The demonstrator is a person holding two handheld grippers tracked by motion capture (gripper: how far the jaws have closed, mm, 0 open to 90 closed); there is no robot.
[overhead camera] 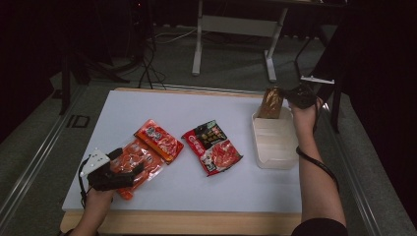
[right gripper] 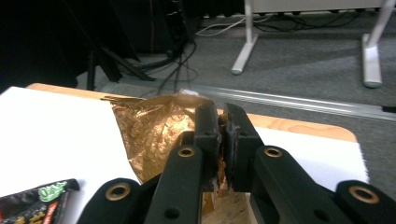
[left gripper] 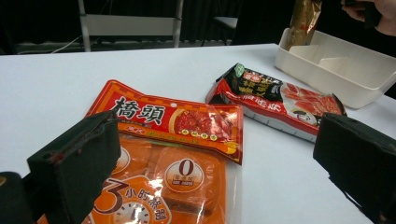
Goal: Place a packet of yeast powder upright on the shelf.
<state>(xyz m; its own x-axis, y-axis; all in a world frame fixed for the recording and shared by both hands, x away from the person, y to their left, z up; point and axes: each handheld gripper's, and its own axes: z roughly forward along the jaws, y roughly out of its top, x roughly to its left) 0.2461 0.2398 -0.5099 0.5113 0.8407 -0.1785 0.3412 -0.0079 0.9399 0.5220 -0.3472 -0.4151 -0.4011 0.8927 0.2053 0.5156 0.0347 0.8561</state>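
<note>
High view: a person at a white-topped table (overhead camera: 196,105) lowers a gold foil packet (overhead camera: 271,103) into the far end of a white divided bin (overhead camera: 273,142), the landmark for everything else. The right gripper (right gripper: 221,128) has its jaws nearly closed, pinching the packet's crinkled edge between the pads; the packet stands upright, its lower end apparently inside the bin's far compartment. The step in hand looks like the placing itself: next, the jaws would need to part so the packet drops free, then lift clear of the bin wall. Left of the bin lies a black-and-red packet (overhead camera: 212,146); farther left, a red packet (overhead camera: 159,139) overlaps an orange packet (overhead camera: 134,164). The left gripper (overhead camera: 129,169) hovers over the orange packet, jaws wide apart and holding nothing. Beyond the table's wooden edge, a grey floor (overhead camera: 231,54) carries cables and the white legs of another desk (overhead camera: 236,24) in a dark room.
</note>
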